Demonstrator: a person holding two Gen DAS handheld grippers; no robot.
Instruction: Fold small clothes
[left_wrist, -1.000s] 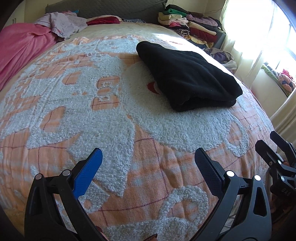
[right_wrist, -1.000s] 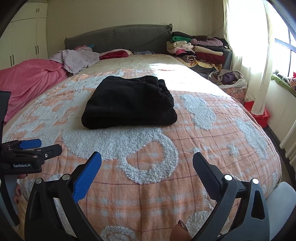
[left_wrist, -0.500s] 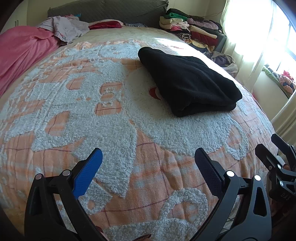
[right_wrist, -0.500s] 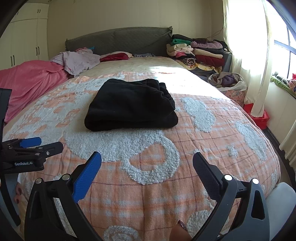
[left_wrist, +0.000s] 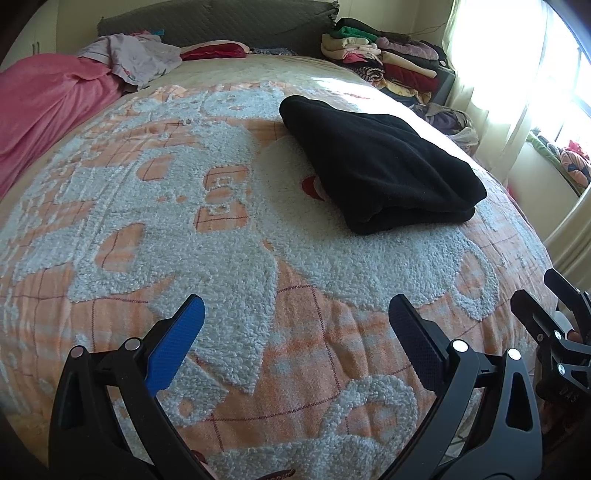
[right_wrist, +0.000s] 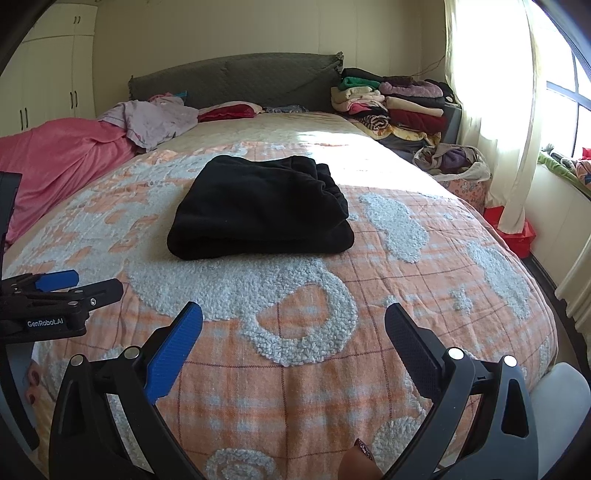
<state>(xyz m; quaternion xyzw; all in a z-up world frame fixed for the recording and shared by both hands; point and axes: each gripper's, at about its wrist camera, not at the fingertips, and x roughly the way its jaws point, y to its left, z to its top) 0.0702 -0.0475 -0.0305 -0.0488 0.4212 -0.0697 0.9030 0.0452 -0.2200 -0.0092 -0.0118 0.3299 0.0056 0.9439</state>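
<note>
Wide bed (right_wrist: 424, 280) under an orange checked blanket (left_wrist: 229, 280) with fluffy white patterns, filling both views. At 10 o'clock in the right wrist view, a pink cover (right_wrist: 55, 162) bunched along the bed's edge; at 1 o'clock, a stack of folded clothes (right_wrist: 391, 107) beside the dark headboard (right_wrist: 236, 79).

Near the middle of the bed, at 12 o'clock from the right gripper (right_wrist: 293, 338), a black garment (right_wrist: 258, 206), folded into a thick rectangle, lying flat on the blanket. Long axis running left to right in that view, rounded fold edge toward the camera. From the left gripper (left_wrist: 295, 330), same garment (left_wrist: 380, 162) at 1 o'clock, long axis slanting from upper left to lower right.

Both pairs of fingers spread wide, released, holding nothing, hovering over bare blanket well apart from the garment. Blue pad (left_wrist: 175, 347) on one left finger, black pad (left_wrist: 415, 345) opposite. Left gripper (right_wrist: 55, 299) at 9 o'clock in the right view.
</note>
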